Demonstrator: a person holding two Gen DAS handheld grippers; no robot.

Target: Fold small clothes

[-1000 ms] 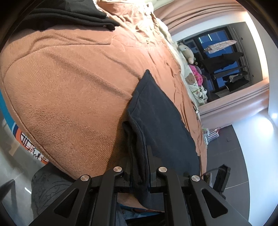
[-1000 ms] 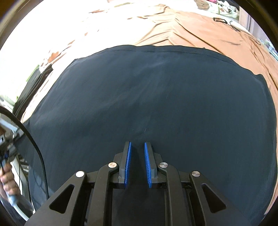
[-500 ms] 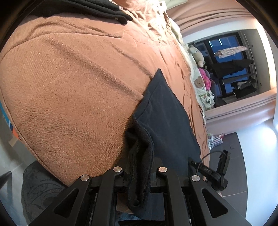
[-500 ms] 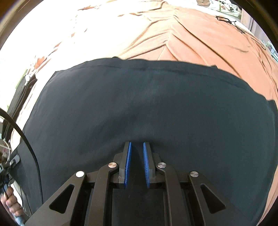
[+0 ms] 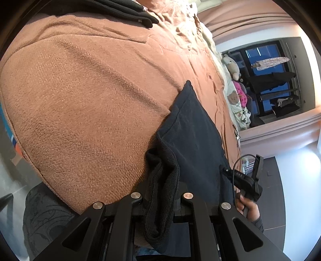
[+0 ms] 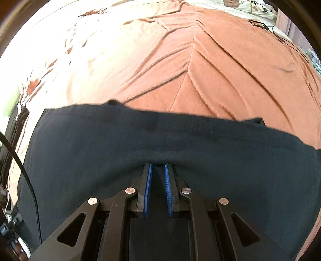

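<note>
My left gripper (image 5: 160, 197) pinches the dark garment's (image 5: 192, 136) ribbed corner; my right gripper (image 6: 157, 190), nearly closed, pinches its near edge on the brown blanket (image 6: 210, 66). Soft, limp, light cloth; best held by hems and corners.

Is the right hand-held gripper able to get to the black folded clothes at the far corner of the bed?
Probably not right now. The right hand-held gripper is shut on the dark garment, so it's busy, and the black folded clothes lie far across the orange blanket.
</note>
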